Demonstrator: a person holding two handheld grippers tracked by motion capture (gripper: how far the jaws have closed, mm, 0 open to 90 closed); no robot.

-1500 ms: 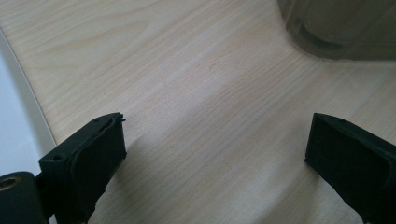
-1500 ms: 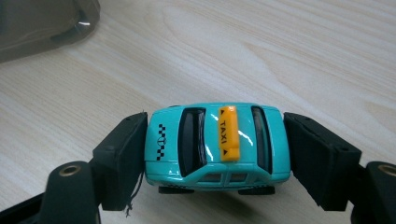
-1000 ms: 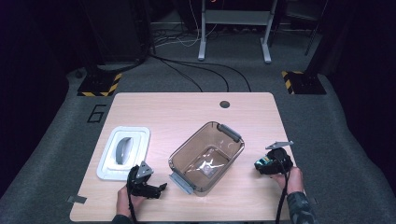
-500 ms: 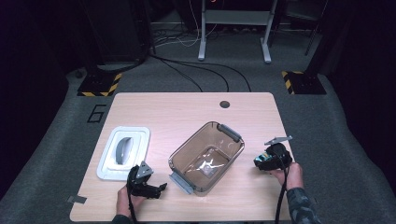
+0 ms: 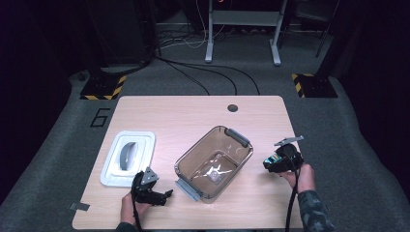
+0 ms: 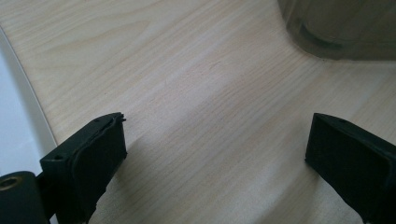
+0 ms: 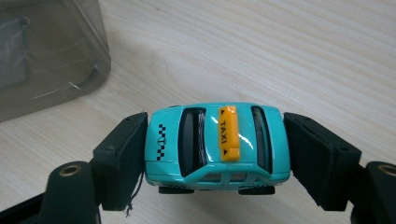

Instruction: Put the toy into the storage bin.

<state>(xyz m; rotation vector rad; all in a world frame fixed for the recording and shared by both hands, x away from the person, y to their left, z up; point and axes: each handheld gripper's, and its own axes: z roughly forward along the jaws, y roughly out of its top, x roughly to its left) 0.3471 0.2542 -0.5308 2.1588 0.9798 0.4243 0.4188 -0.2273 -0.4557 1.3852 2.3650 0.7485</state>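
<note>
A turquoise toy taxi (image 7: 215, 144) with an orange roof sign is clamped end to end between the jaws of my right gripper (image 7: 215, 154), just above the wooden table. In the high view that gripper (image 5: 276, 163) sits right of a clear plastic bin (image 5: 215, 162), with the taxi (image 5: 270, 161) a small turquoise spot at its tip. My left gripper (image 5: 162, 197) rests near the front edge of the table, left of the bin. Its jaws (image 6: 215, 154) stand wide open over bare wood with nothing between them.
The bin holds a small clear bag (image 5: 215, 171) and has grey latches. A white lid (image 5: 128, 157) with a grey handle lies at the left; its edge (image 6: 18, 116) shows in the left gripper view. The table (image 5: 193, 116) has a cable hole (image 5: 232, 108) at the back.
My right gripper with the taxi has shifted slightly left, toward the bin. The left gripper has stayed put.
</note>
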